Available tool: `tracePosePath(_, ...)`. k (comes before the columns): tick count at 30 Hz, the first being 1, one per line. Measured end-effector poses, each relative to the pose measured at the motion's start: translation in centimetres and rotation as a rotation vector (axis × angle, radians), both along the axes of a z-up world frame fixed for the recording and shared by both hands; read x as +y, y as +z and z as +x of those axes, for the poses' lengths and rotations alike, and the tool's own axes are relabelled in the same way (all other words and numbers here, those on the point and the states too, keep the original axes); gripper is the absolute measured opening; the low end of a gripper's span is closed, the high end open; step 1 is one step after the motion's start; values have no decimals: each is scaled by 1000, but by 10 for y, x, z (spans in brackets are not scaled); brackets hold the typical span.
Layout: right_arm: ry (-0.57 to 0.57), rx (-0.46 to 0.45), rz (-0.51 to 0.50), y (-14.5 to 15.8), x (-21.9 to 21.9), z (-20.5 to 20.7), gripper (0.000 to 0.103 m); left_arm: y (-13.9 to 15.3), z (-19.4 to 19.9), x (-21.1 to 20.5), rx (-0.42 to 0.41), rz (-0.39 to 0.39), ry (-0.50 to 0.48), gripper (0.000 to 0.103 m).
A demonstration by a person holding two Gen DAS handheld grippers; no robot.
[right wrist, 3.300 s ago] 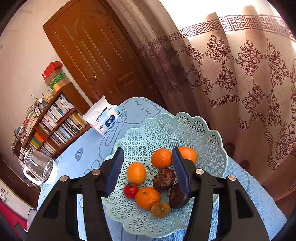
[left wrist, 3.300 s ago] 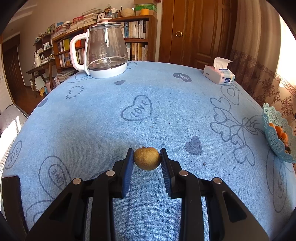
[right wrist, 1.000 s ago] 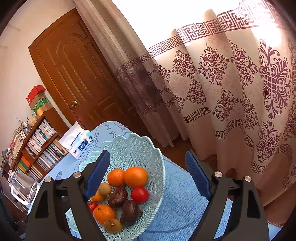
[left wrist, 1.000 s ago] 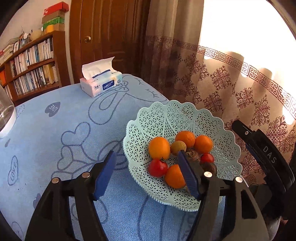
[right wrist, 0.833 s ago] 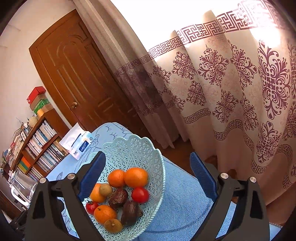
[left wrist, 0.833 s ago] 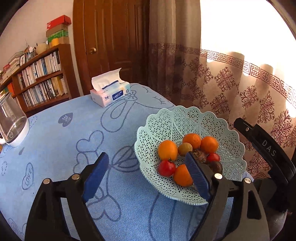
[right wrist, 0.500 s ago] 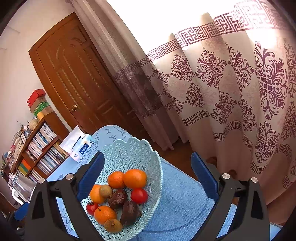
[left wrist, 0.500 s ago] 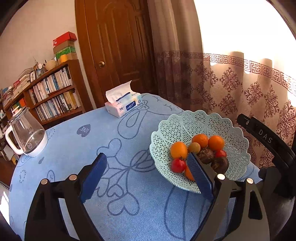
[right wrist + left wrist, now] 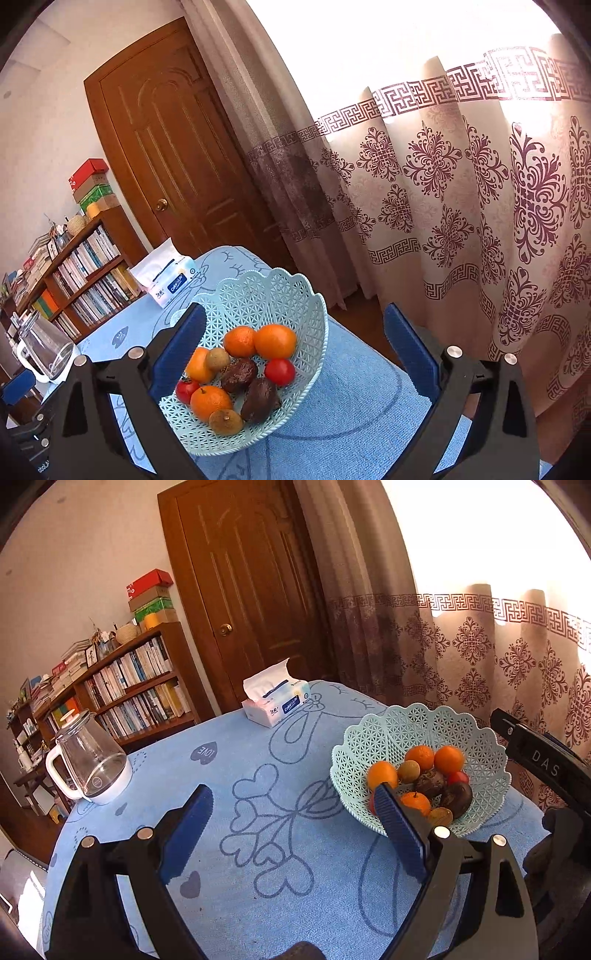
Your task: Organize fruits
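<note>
My left gripper over blue tablecloth: jaws just been opening, now spread wide, nothing between them. My right gripper likewise, jaws just been opening, wide apart, holding nothing. Pale green lattice basket near table edge by curtain, holding fruit: oranges, small red ones, probably tomatoes, dark brown pieces I can't identify, small brownish round fruit at front. Tissue box well behind basket; glass kettle far left.
</note>
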State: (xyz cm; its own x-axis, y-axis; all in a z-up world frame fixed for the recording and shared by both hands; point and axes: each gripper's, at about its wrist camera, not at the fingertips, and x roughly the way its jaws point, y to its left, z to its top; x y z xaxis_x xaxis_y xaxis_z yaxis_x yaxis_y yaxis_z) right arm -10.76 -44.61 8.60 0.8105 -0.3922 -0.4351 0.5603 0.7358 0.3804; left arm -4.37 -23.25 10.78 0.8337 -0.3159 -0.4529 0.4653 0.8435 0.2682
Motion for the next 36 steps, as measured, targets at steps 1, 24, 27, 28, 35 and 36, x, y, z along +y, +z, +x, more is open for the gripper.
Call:
tracePosePath(1, 18, 9, -3, -1, 2, 0, 100, 0, -2, 2, -9, 0, 2, 91)
tracePosePath(24, 320, 243, -97, -15, 57, 3, 100, -11, -11, 15, -64, 63, 76, 92)
tracePosePath(27, 326, 259, -120, -15, 62, 3, 100, -11, -10, 15, -62, 64, 81, 92)
tracePosePath(28, 325, 262, -124, -15, 63, 3, 100, -11, -10, 14, -63, 66, 81, 92)
tracePosePath(35, 309, 266, -132, -14, 62, 3, 100, -14, -10, 12, -72, 80, 78, 92)
tracePosePath(36, 306, 265, -134, -14, 63, 2, 100, -14, -10, 12, -73, 82, 77, 92)
